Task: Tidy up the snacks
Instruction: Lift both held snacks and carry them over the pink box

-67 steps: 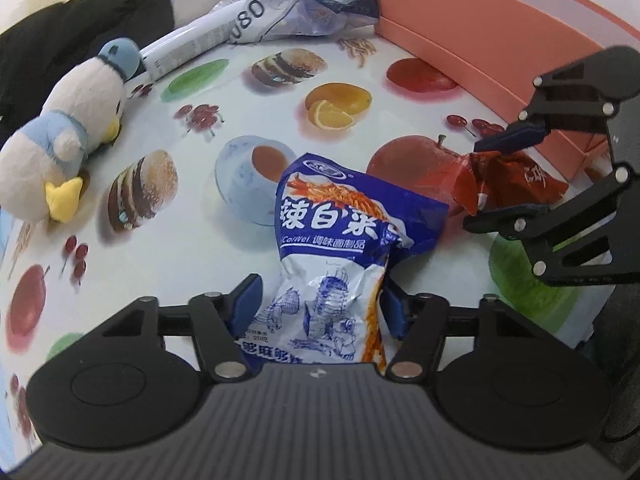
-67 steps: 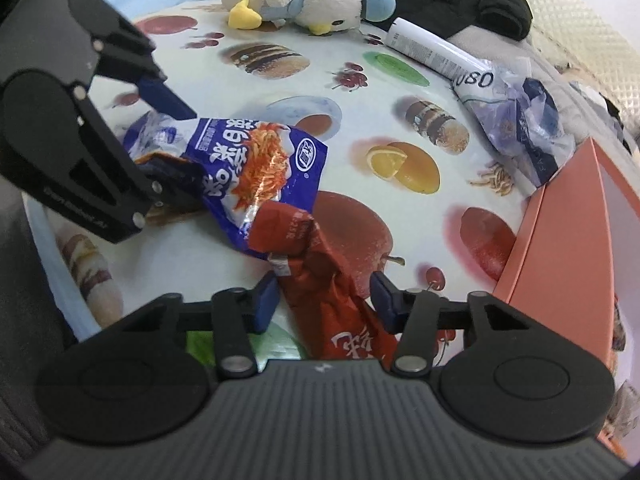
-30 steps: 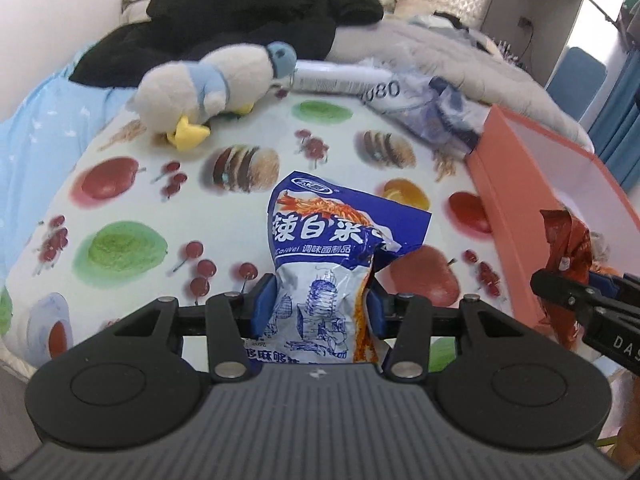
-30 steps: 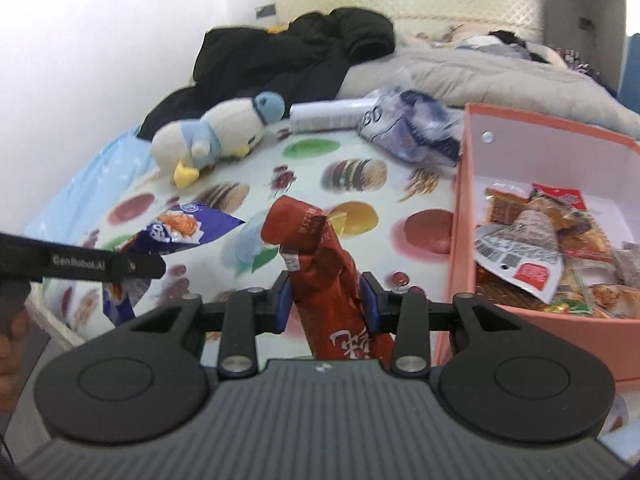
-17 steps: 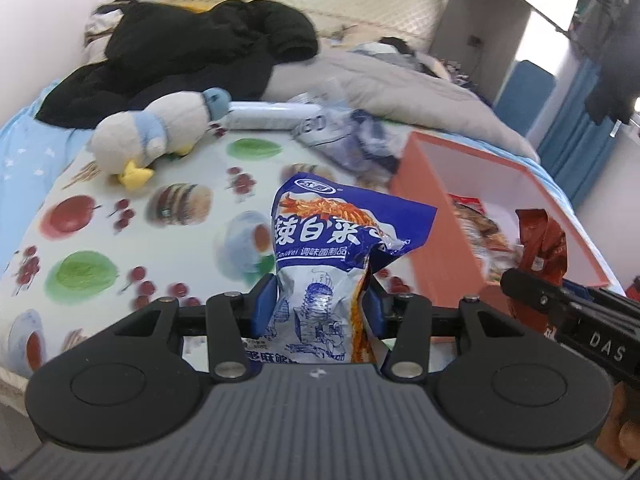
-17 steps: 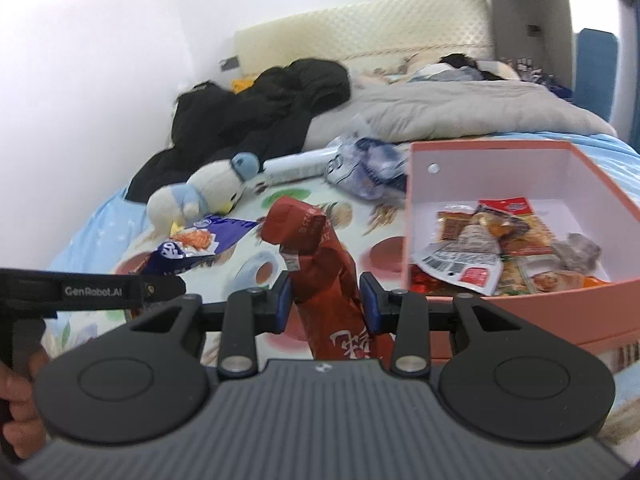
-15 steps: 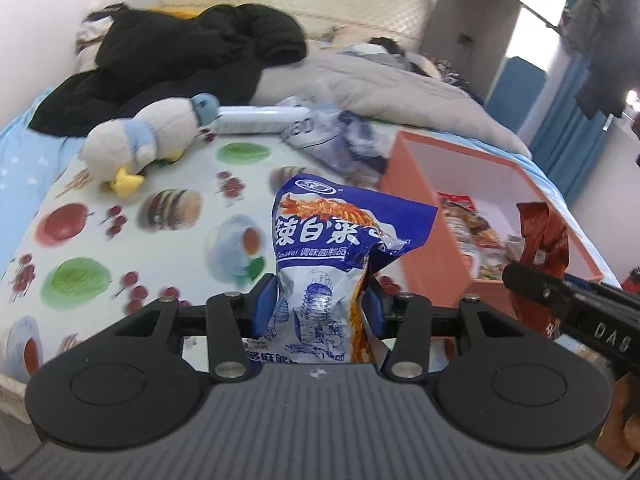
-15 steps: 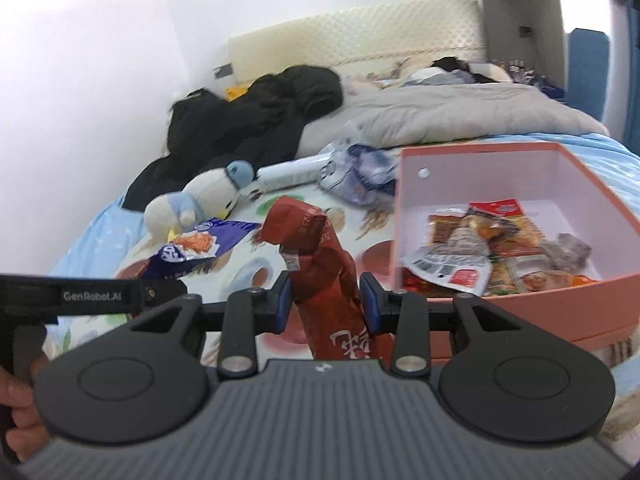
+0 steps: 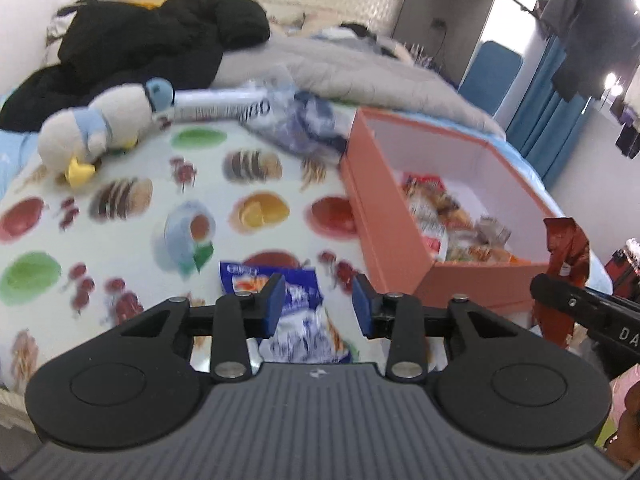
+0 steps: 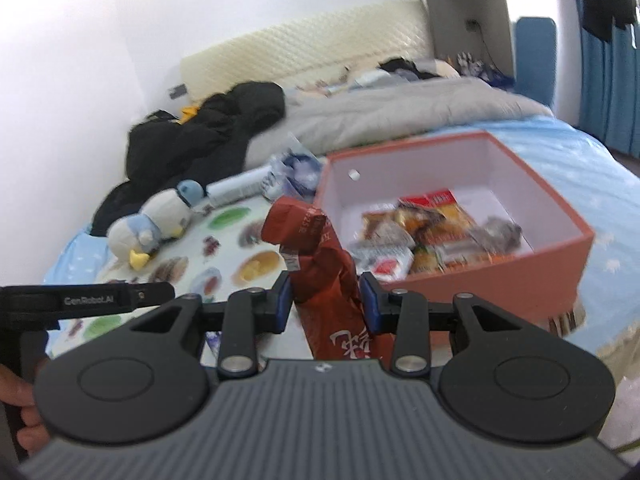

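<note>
My left gripper [image 9: 318, 300] is open, and the blue snack bag [image 9: 294, 318] lies below it on the fruit-print cloth [image 9: 132, 200], no longer held. My right gripper [image 10: 324, 306] is shut on a red snack packet [image 10: 320, 264] and holds it upright in the air, left of the orange box [image 10: 492, 276]. The packet also shows at the right edge of the left wrist view [image 9: 566, 256]. The orange box [image 9: 392, 224] stands open with several snack packets [image 10: 424, 236] inside.
A plush penguin [image 9: 96, 128] lies at the cloth's far left, next to a white tube [image 9: 216, 106] and a crumpled plastic bag [image 9: 304, 128]. Black clothing [image 9: 160, 44] and a grey duvet [image 9: 352, 72] lie behind. The left gripper's handle [image 10: 84, 300] crosses the right wrist view.
My left gripper has opened and the blue snack bag has dropped out of it onto the cloth. My right gripper still holds the red packet and has moved closer to the orange box.
</note>
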